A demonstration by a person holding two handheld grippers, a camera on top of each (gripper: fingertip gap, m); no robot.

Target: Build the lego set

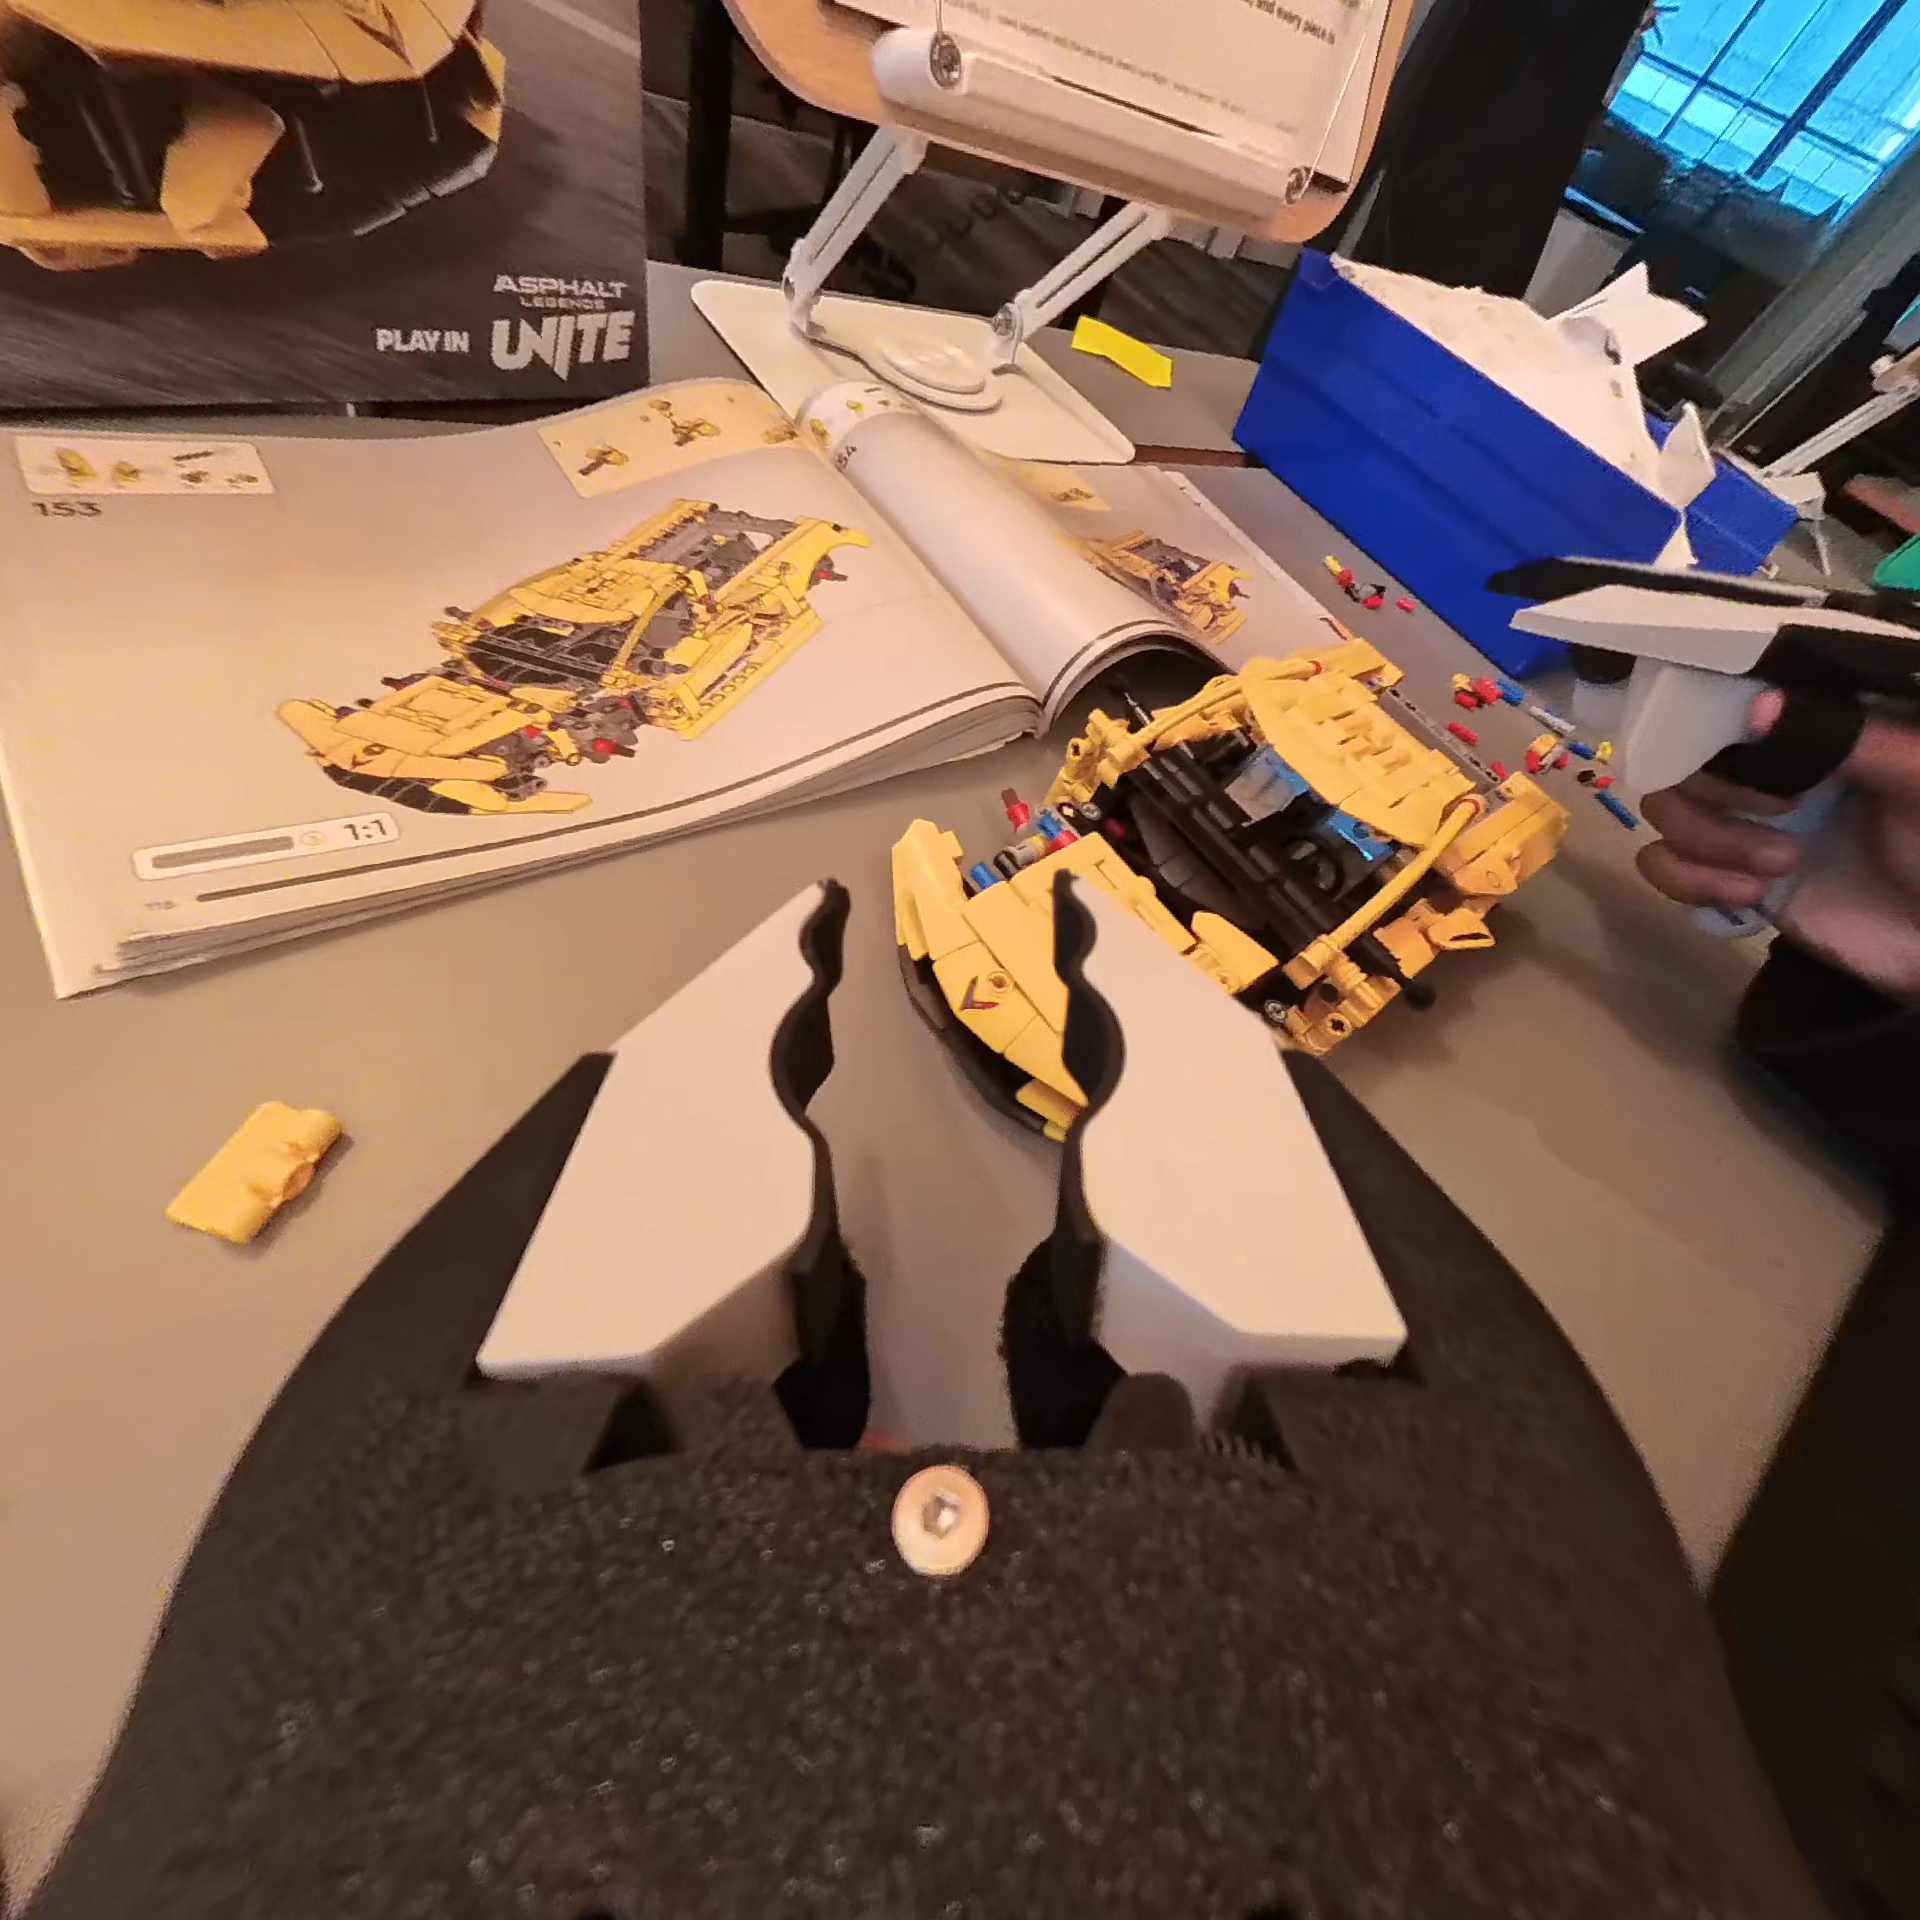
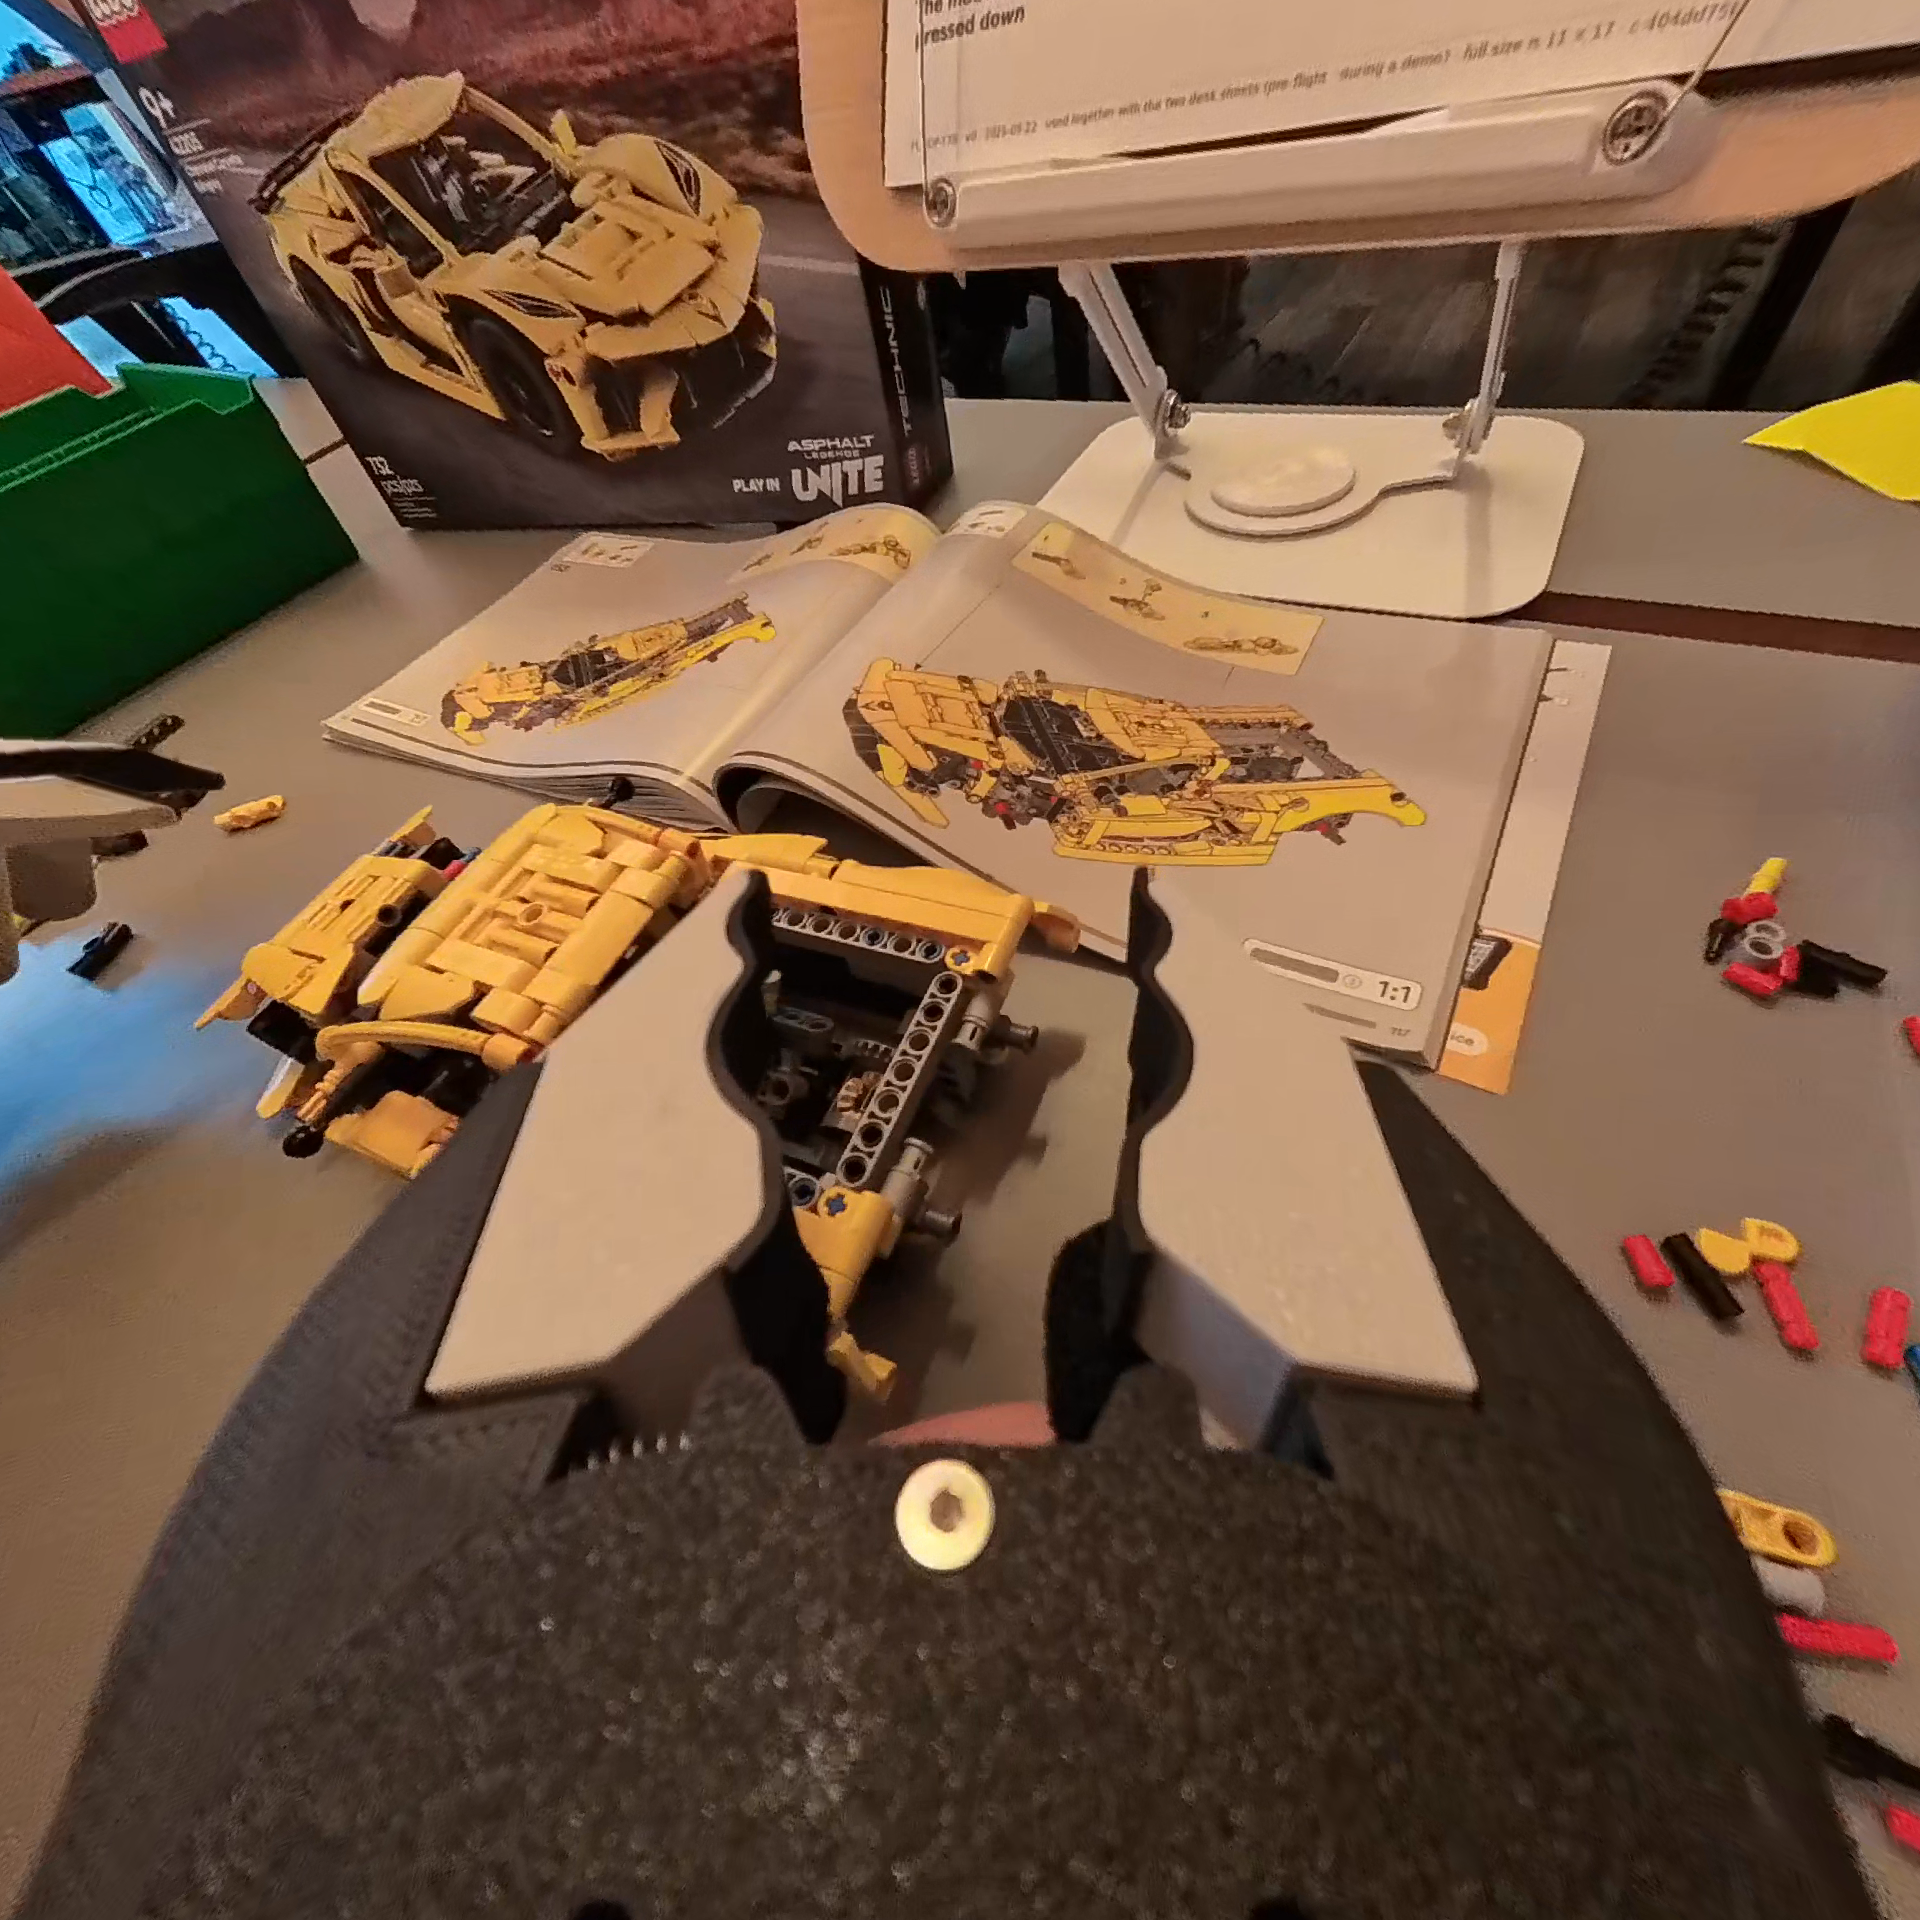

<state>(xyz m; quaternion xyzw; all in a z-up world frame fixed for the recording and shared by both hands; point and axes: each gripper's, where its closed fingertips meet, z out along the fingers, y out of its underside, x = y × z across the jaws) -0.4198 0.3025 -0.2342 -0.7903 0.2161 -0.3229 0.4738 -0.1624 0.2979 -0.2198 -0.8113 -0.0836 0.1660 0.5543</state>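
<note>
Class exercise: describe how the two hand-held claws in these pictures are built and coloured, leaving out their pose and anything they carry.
Each claw, left claw and right claw, has two pale grey wedge-shaped fingers lined inside with wavy black padding. They sit on a wide black speckled foam-like base with a round pale screw washer at its centre. The right claw seen from afar has a pale grey pistol-style handle.

A plain grey table (image 1: 416,1060) fills the foreground in both views, its top matte and evenly lit by warm indoor light. Toward its far edge stands a white document stand (image 2: 1309,499) on 2 slanted metal legs, its flat base resting on the tabletop. Beyond the table the room is dim and dark. In the far right corner of the left wrist view, a multi-pane window (image 1: 1766,94) glows blue with outside light.
</note>
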